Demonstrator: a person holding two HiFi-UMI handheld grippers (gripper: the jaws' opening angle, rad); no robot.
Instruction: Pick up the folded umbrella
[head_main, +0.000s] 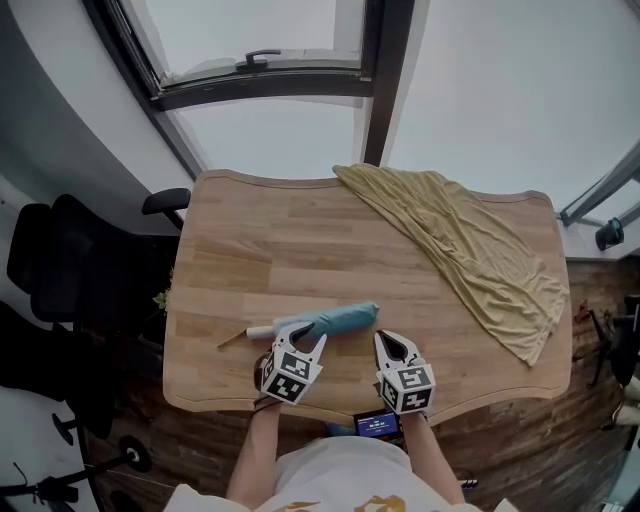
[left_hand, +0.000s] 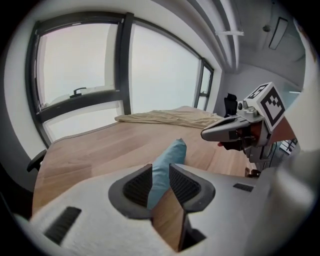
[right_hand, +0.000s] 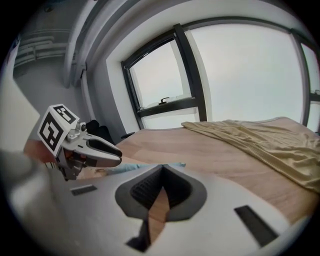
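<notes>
One folded umbrella (head_main: 335, 320) lies on the table (head_main: 280, 240), ungripped between the parted jaws of the left tool (head_main: 302, 335). Just beside it, the right tool (head_main: 396, 342) is closed and empty.

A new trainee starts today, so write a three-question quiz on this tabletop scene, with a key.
1. Pick one: of the left claw and the right claw, which has its jaws apart with the blue folded fabric umbrella seen between them?
2. True or false: the crumpled yellow cloth covers the umbrella.
3. Fill in: the rounded table under the umbrella is made of light ___.
Key: 1 left; 2 false; 3 wood.
</notes>
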